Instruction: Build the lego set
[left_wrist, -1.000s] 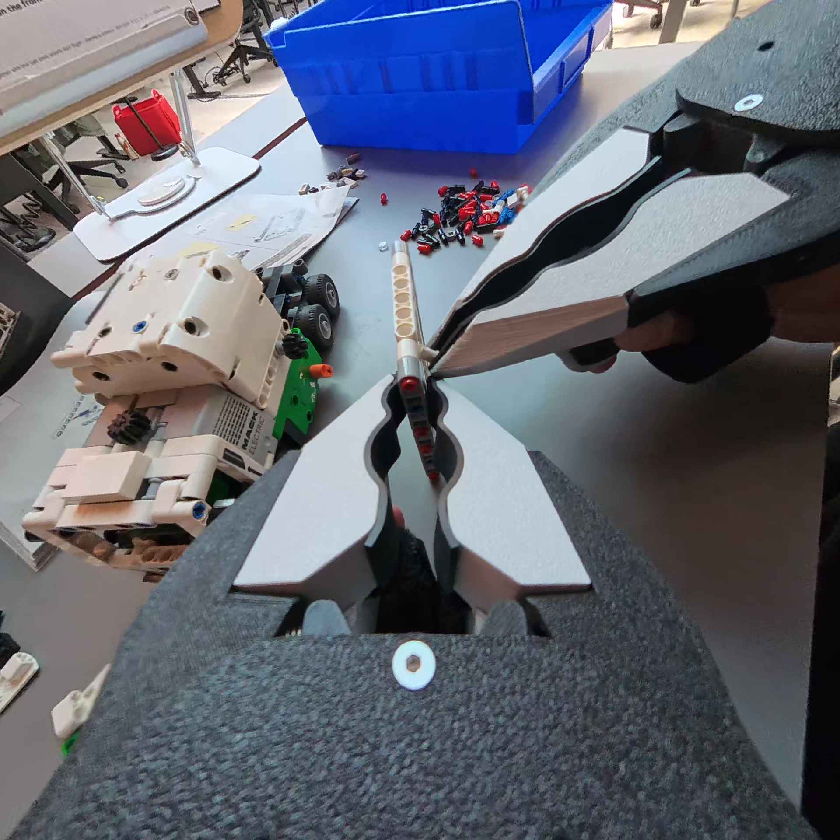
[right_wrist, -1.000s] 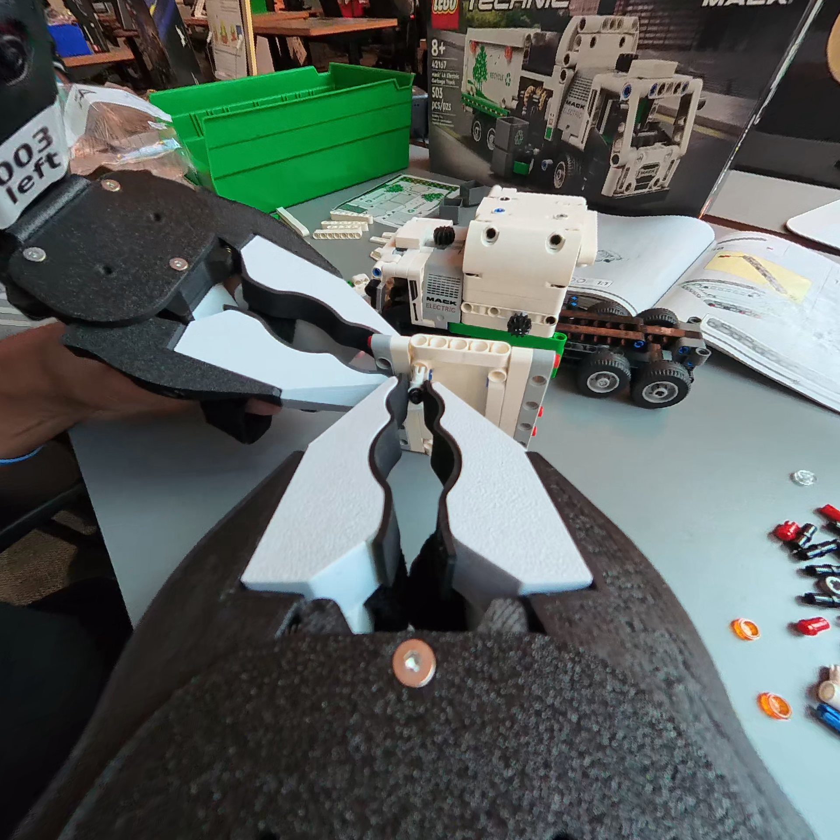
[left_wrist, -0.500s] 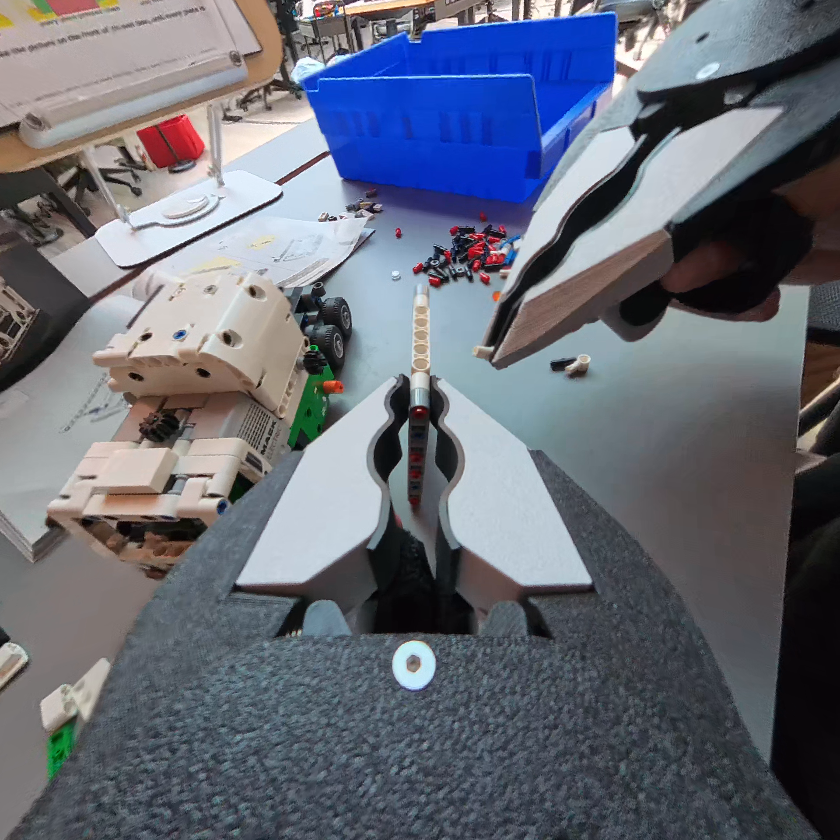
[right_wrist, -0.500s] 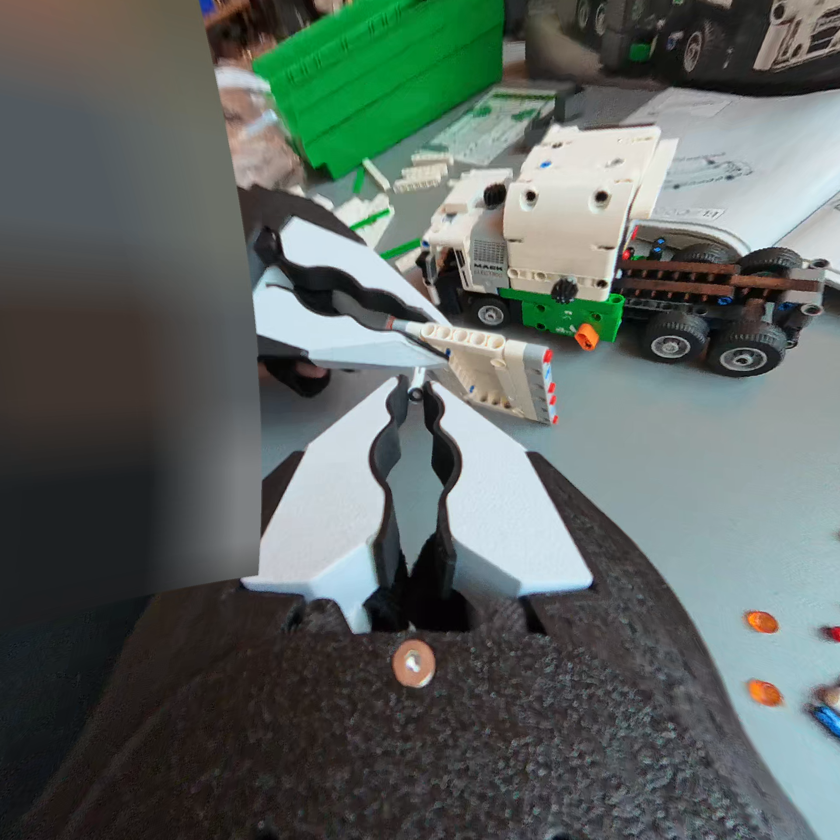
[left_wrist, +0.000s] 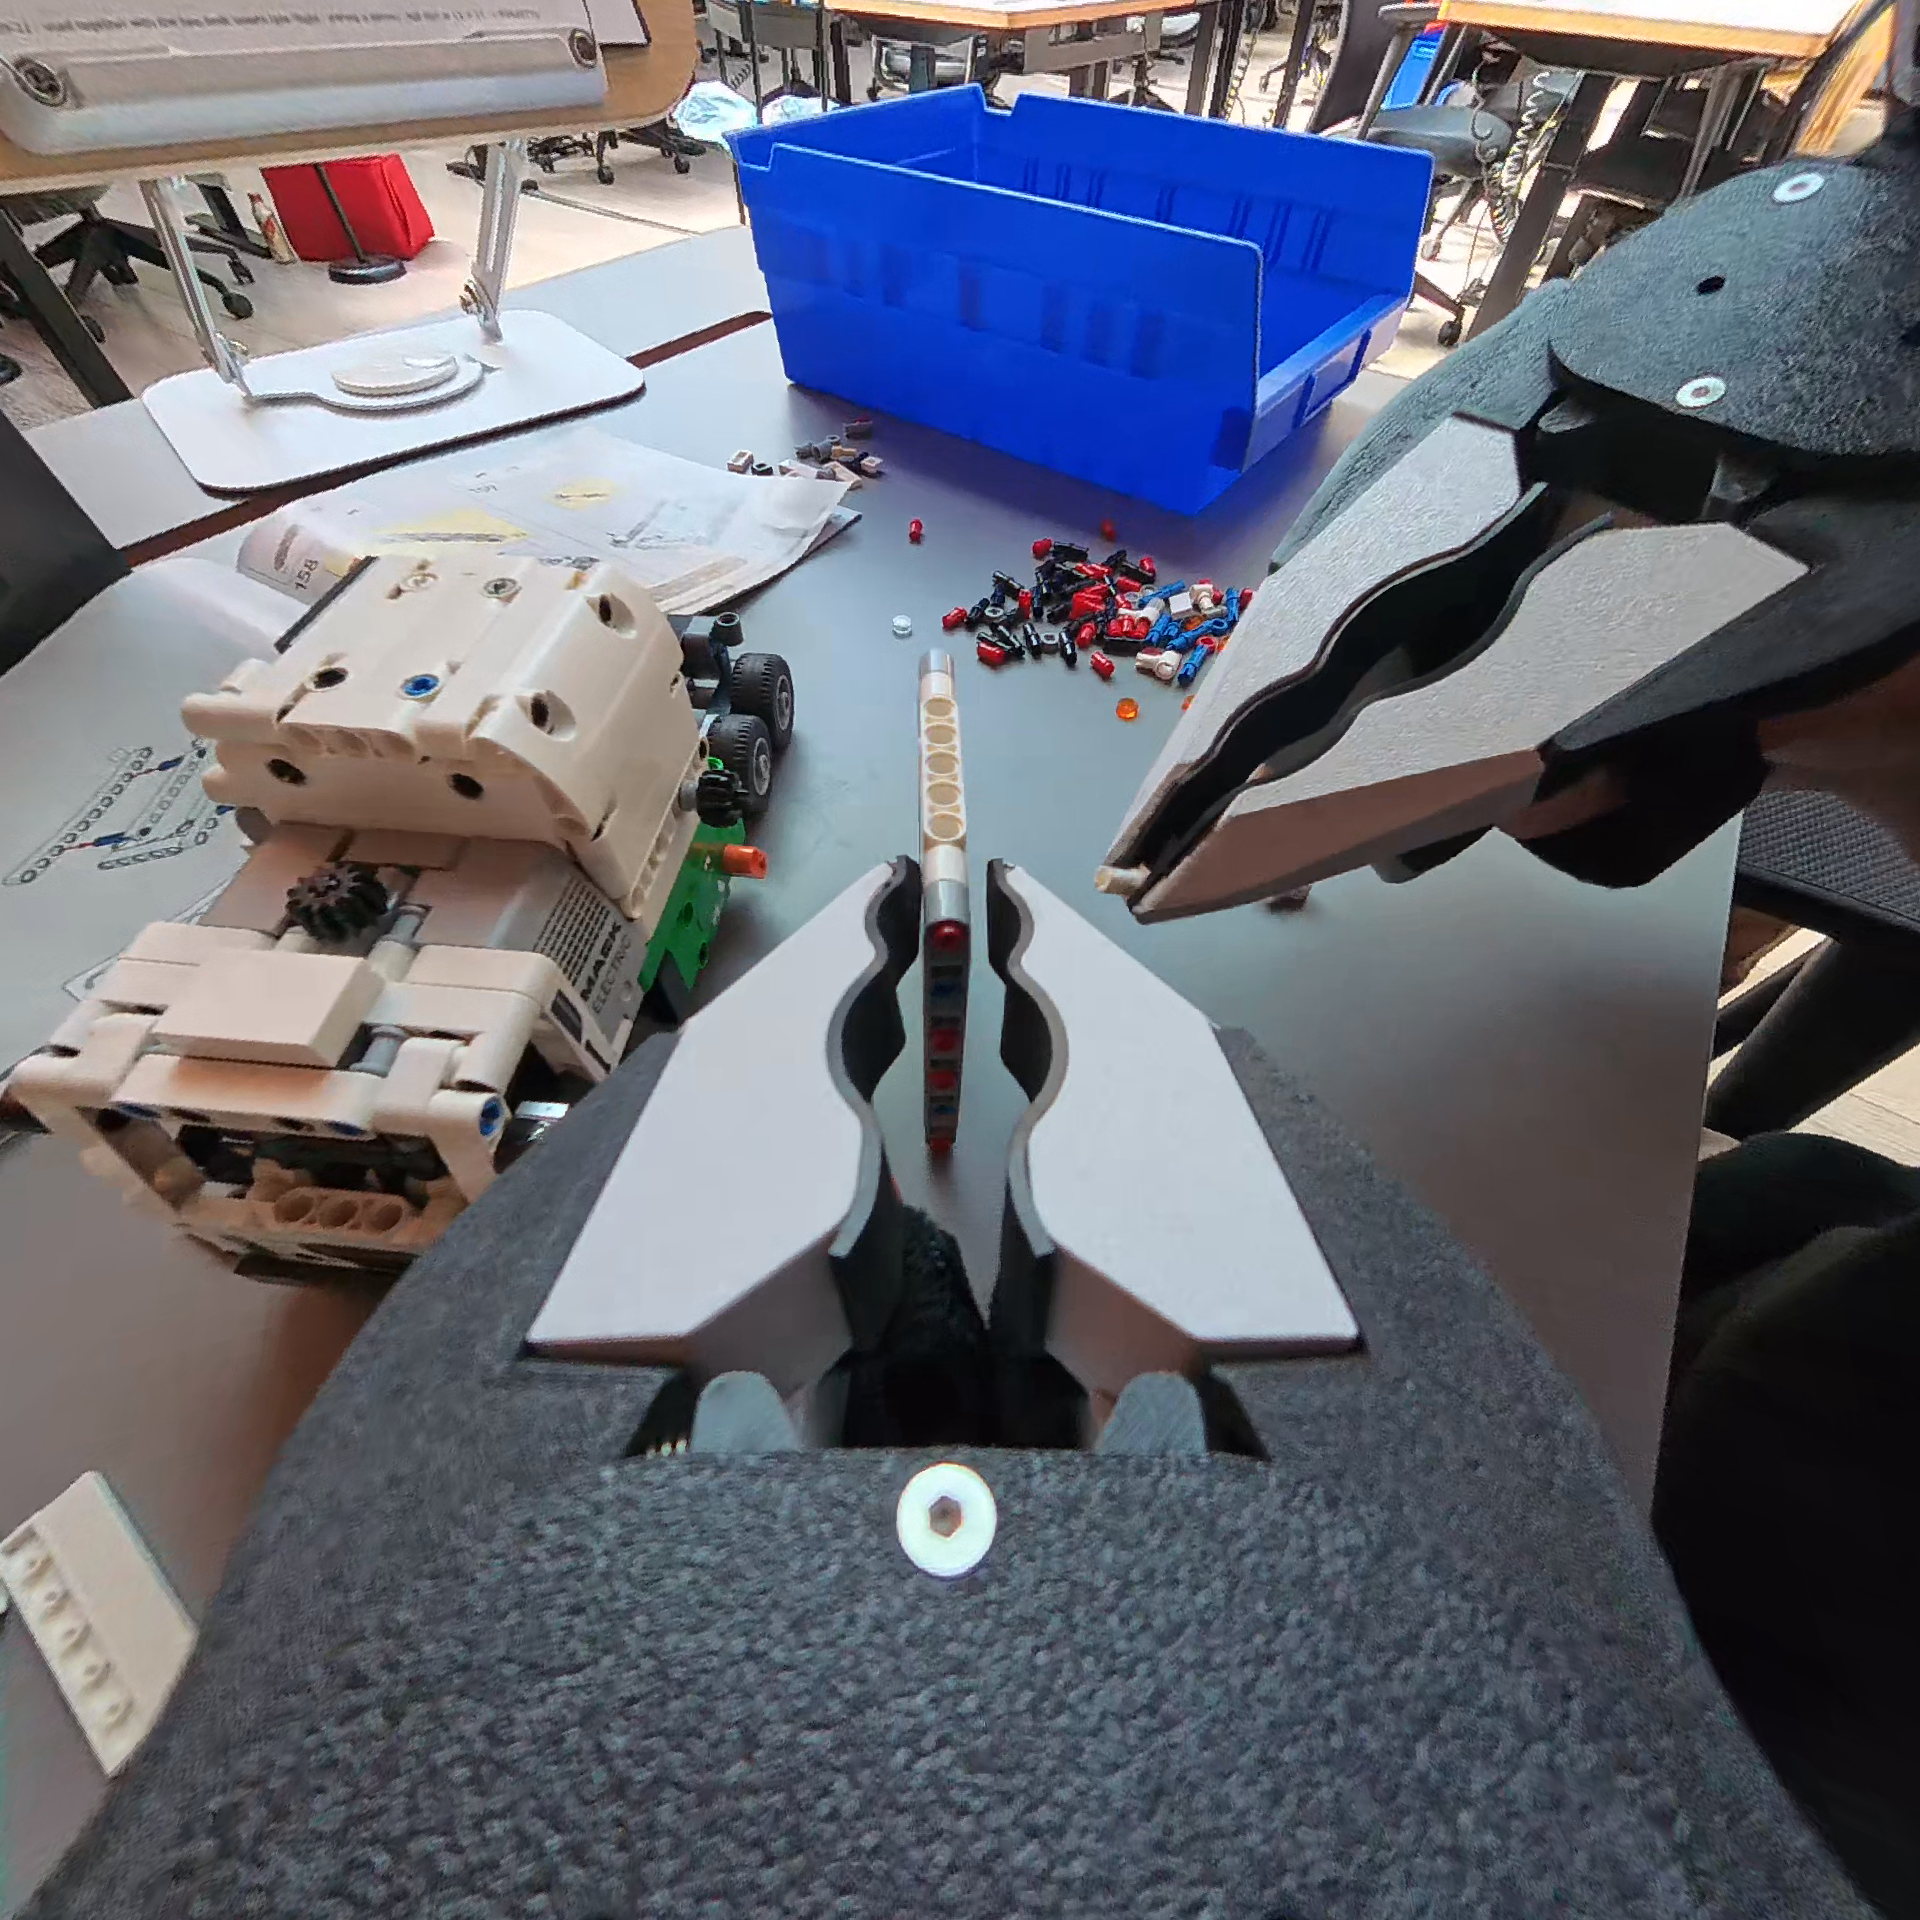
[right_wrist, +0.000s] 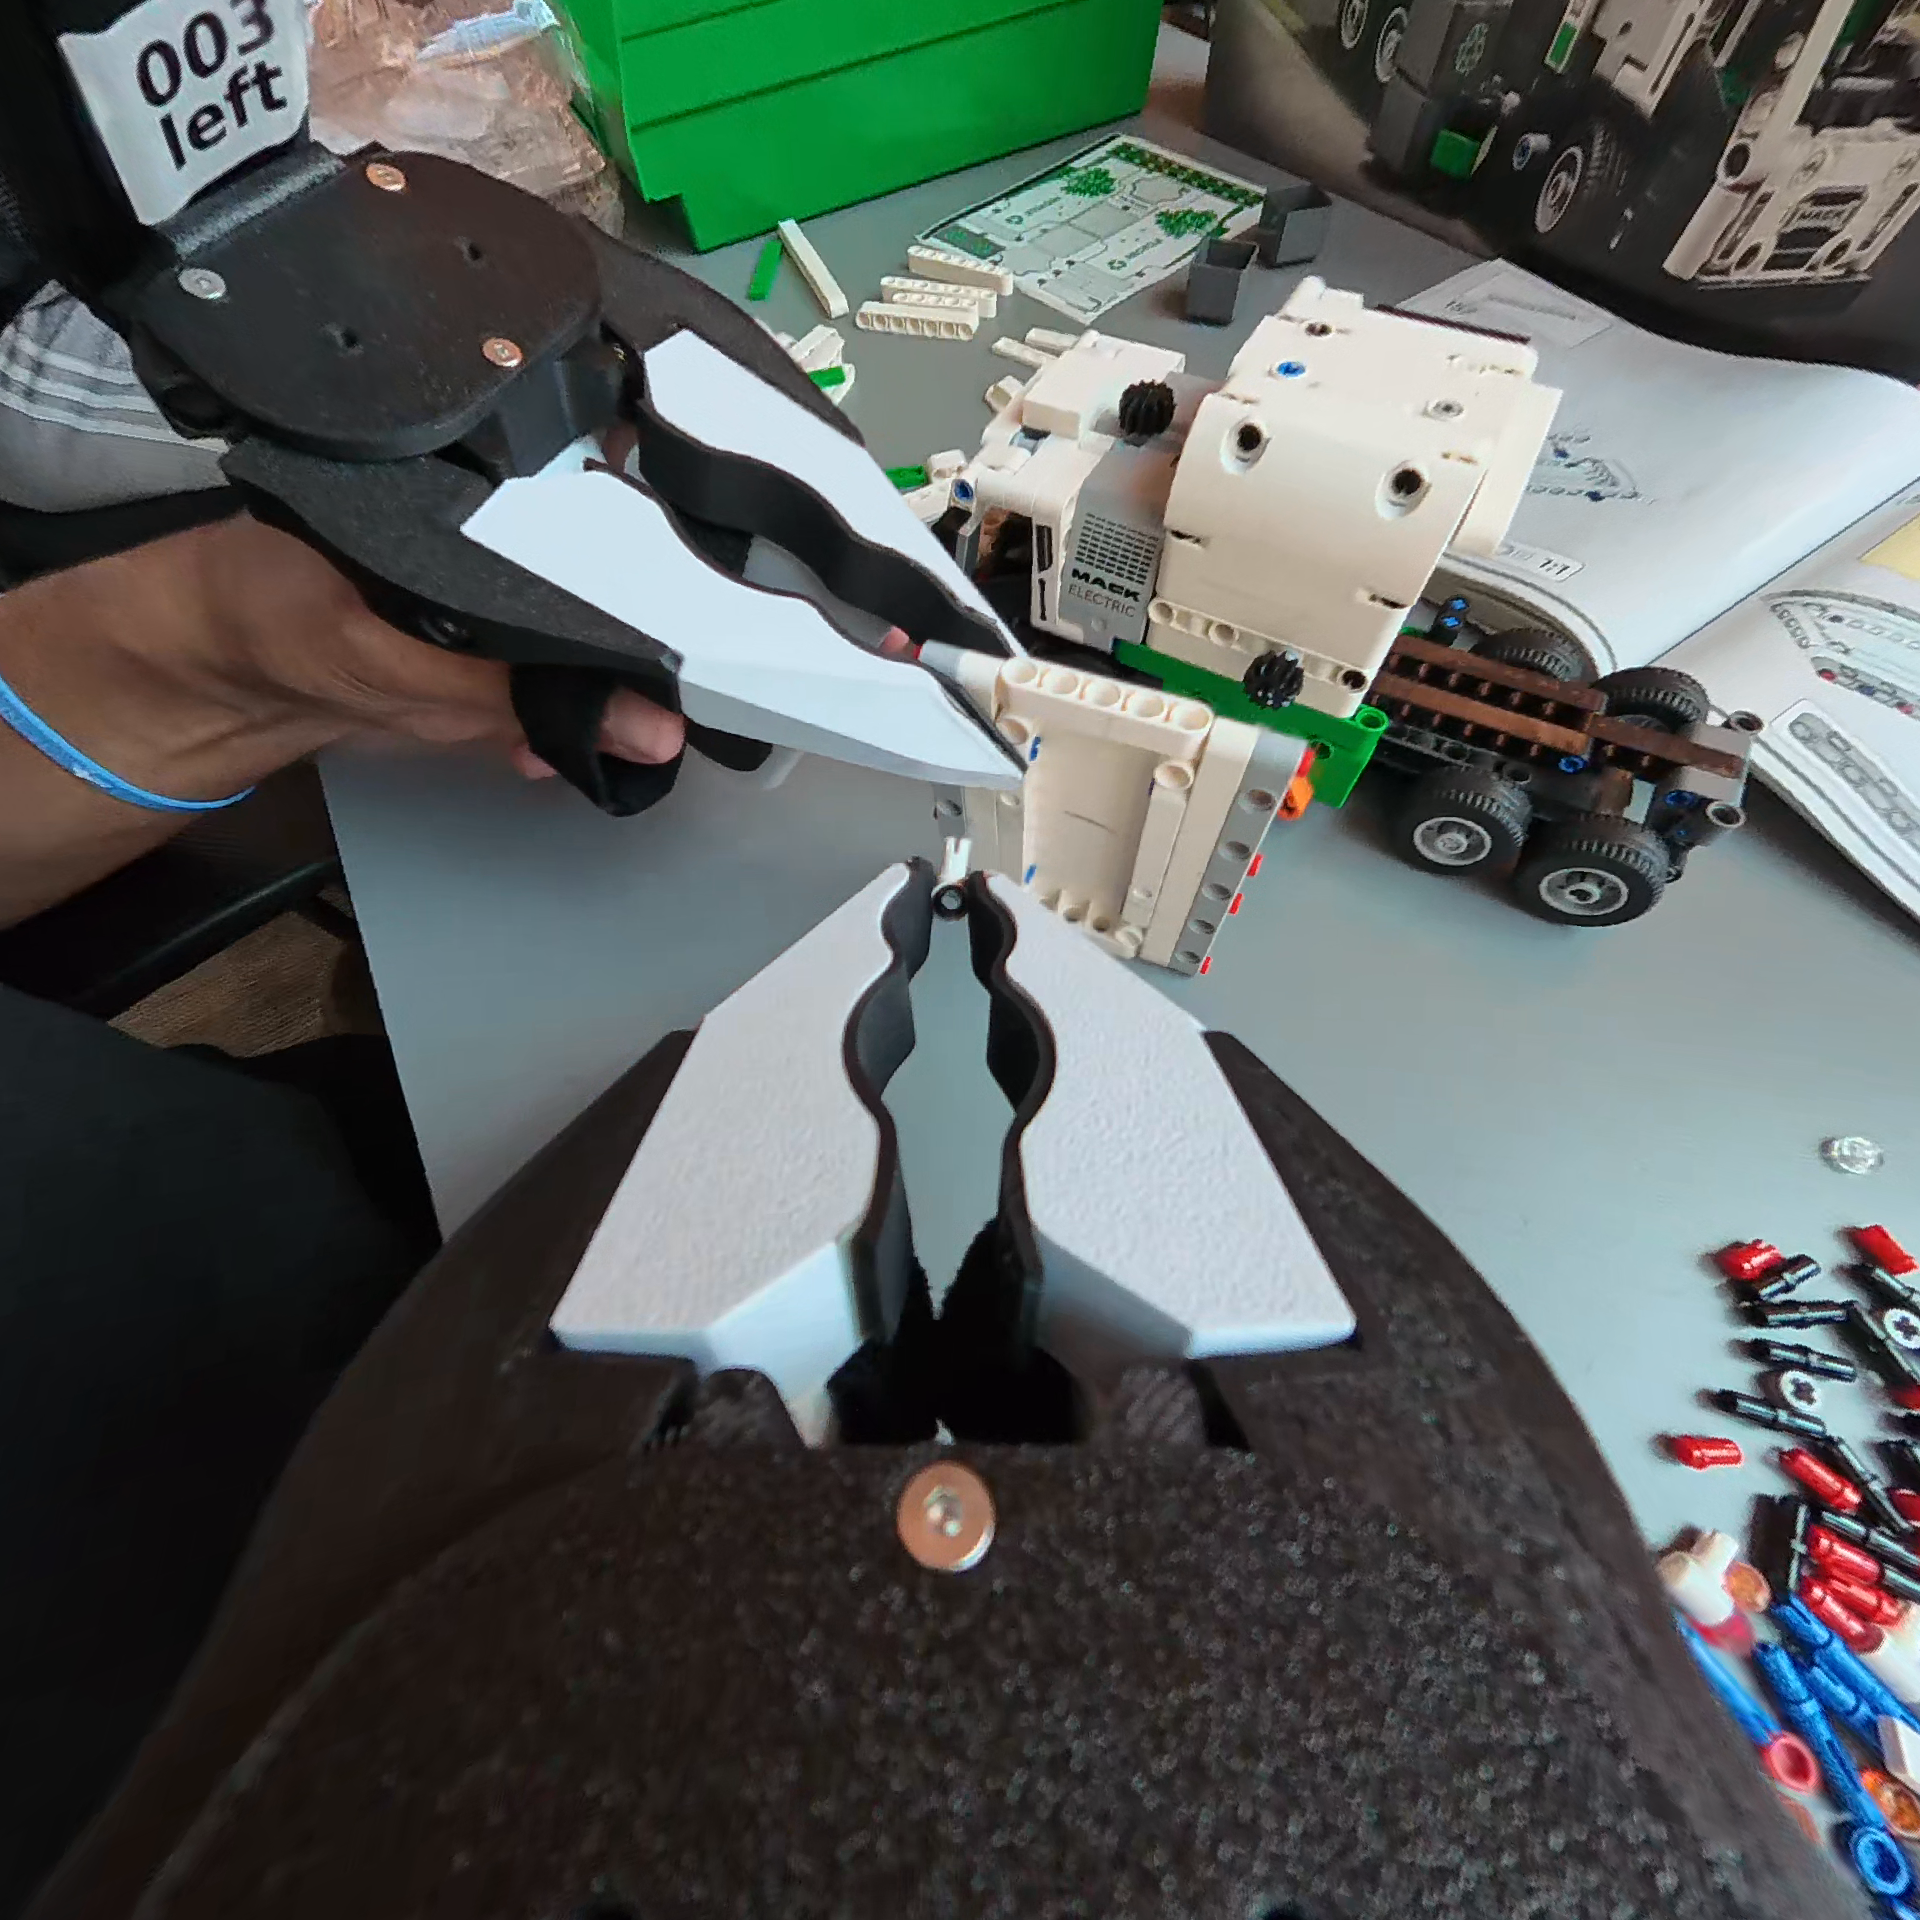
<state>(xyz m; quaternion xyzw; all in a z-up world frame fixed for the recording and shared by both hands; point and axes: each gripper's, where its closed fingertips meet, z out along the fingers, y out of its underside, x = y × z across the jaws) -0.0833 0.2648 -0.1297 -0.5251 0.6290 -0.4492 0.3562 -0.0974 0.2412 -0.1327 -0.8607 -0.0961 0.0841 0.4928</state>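
Note:
My left gripper (left_wrist: 943, 878) is shut on a flat white and grey panel assembly (left_wrist: 943, 790) with red and blue pins along its edge, held upright above the table. From the right wrist view the panel (right_wrist: 1132, 800) shows broadside, held by the left gripper (right_wrist: 997, 717). My right gripper (right_wrist: 948, 883) is shut on a small white connector piece (right_wrist: 951, 883), just below and in front of the panel's near edge, apart from it. It shows in the left wrist view (left_wrist: 1127, 883) to the right of the panel. The half-built white and green truck (left_wrist: 416, 831) stands at the left.
A blue bin (left_wrist: 1081, 301) stands at the back, with a heap of red, blue and black pins (left_wrist: 1101, 618) in front of it. An open instruction booklet (right_wrist: 1714, 488), a green bin (right_wrist: 852, 94), loose white beams (right_wrist: 935, 301) and the set's box (right_wrist: 1662, 135) lie behind the truck.
My right gripper pulled back from the panel's edge with the small piece, then came nearer again at table height. The left gripper keeps holding the panel, now more upright.

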